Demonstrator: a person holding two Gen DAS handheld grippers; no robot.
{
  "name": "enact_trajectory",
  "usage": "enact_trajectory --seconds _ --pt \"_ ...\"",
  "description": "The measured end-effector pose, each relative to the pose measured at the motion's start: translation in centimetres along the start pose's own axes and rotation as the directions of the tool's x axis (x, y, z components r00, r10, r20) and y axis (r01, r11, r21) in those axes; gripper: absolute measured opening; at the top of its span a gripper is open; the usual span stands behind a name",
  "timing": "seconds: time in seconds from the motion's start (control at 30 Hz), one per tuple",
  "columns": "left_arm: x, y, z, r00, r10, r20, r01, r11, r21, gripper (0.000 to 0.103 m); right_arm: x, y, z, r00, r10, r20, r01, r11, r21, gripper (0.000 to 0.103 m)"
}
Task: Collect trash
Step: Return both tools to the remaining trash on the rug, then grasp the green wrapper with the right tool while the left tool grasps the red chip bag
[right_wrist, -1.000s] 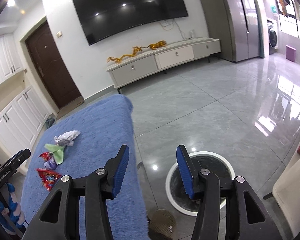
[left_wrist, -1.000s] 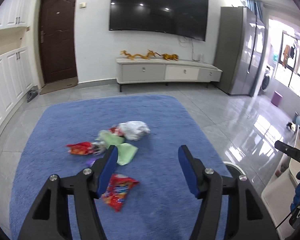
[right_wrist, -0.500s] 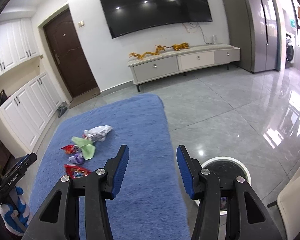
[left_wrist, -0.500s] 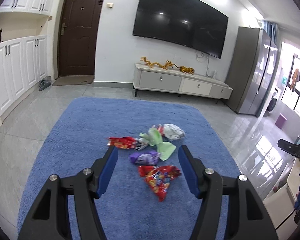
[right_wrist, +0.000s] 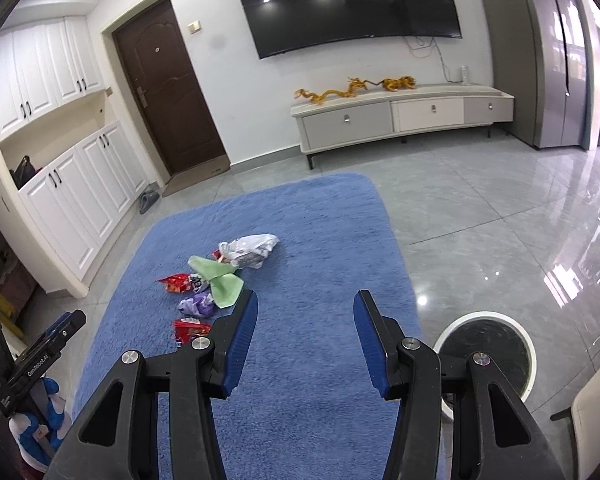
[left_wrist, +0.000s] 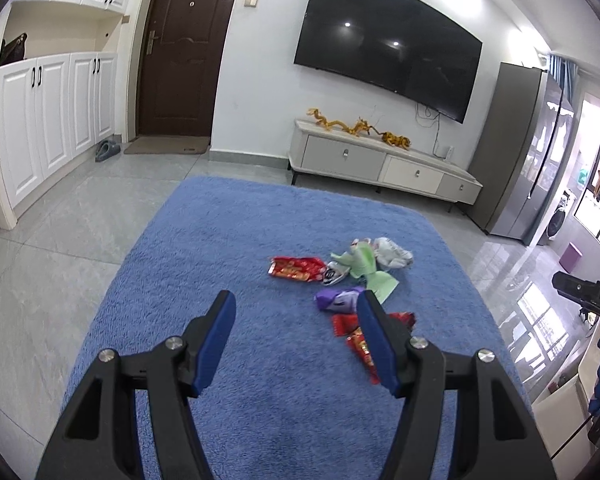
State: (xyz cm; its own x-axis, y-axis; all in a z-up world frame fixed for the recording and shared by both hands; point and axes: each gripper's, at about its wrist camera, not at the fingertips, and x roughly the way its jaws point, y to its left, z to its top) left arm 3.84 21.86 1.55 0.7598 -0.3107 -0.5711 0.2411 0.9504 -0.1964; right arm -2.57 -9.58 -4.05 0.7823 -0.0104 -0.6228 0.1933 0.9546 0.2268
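I have swung both claws leftward over the last second: the litter that sat ahead of my left claw [left_wrist: 296, 334] now lies ahead and to its right, the red foil snack packet [left_wrist: 362, 340] partly hidden behind its right finger. Both claws are released, jaws spread and empty. From my right claw [right_wrist: 304, 334] the pile on the fluffy blue rug [right_wrist: 300, 232] is ahead-left: crumpled white plastic bag [right_wrist: 250, 249] farthest, pale green wrapper [right_wrist: 220, 280], small purple wrapper [right_wrist: 198, 305] nearer. The round white-rimmed bin with black liner [right_wrist: 486, 354], earlier under its right finger, now sits just right of it. I judge nothing is collected yet; either claw could descend next.
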Motion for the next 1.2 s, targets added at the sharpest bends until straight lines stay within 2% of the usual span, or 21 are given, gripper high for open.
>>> enact_trajectory --seconds 0.17,0.2,0.23,0.27,0.4,0.57,0.7,0.87,1.03,1.2 --pt "2.1 -0.1 -0.5 0.998 -0.048 -0.046 0.048 0.999 0.016 0.061 2.2 1.1 0.2 0.999 0.011 -0.034 -0.012 1.000 -0.017 0.050" --pt "2.6 -0.3 -0.6 0.996 -0.072 -0.060 0.073 0.997 0.022 0.063 2.6 1.2 0.2 0.999 0.014 -0.042 -0.015 1.000 -0.020 0.051" --pt "3.1 -0.6 -0.8 0.993 -0.093 -0.073 0.095 0.995 0.025 0.068 3.2 1.4 0.3 0.999 0.017 -0.049 -0.018 1.000 -0.022 0.053" --pt "3.6 -0.9 -1.0 0.990 -0.114 -0.087 0.117 0.993 0.031 0.072 3.8 1.7 0.3 0.998 0.020 -0.060 -0.022 0.999 -0.026 0.054" --pt "6.3 -2.8 -2.3 0.970 -0.184 -0.159 0.197 0.978 0.066 0.072 6.2 2.5 0.5 0.995 0.035 -0.097 -0.039 0.998 -0.044 0.054" --pt "9.6 -4.3 -3.5 0.950 -0.204 -0.237 0.226 0.971 0.072 0.072 9.7 4.0 0.6 0.985 0.074 -0.154 -0.087 0.993 -0.077 0.054" --pt "11.7 -4.3 -3.9 0.931 -0.230 -0.284 0.251 0.967 0.039 0.072 12.8 5.2 0.8 0.974 0.109 -0.201 -0.130 0.987 -0.095 0.055" --pt "13.5 -4.5 -4.2 0.920 -0.238 -0.313 0.253 0.967 0.006 0.071 17.3 6.5 1.1 0.953 0.147 -0.263 -0.186 0.974 -0.126 0.057" --pt "14.4 -4.7 -3.8 0.924 -0.242 -0.297 0.251 0.968 -0.007 0.069 21.0 7.8 1.2 0.924 0.219 -0.314 -0.273 0.952 -0.137 0.057" --pt "14.7 -4.5 -3.7 0.924 -0.246 -0.293 0.251 0.968 -0.023 0.055 24.2 8.5 1.2 0.895 0.280 -0.346 -0.335 0.936 -0.110 0.057"
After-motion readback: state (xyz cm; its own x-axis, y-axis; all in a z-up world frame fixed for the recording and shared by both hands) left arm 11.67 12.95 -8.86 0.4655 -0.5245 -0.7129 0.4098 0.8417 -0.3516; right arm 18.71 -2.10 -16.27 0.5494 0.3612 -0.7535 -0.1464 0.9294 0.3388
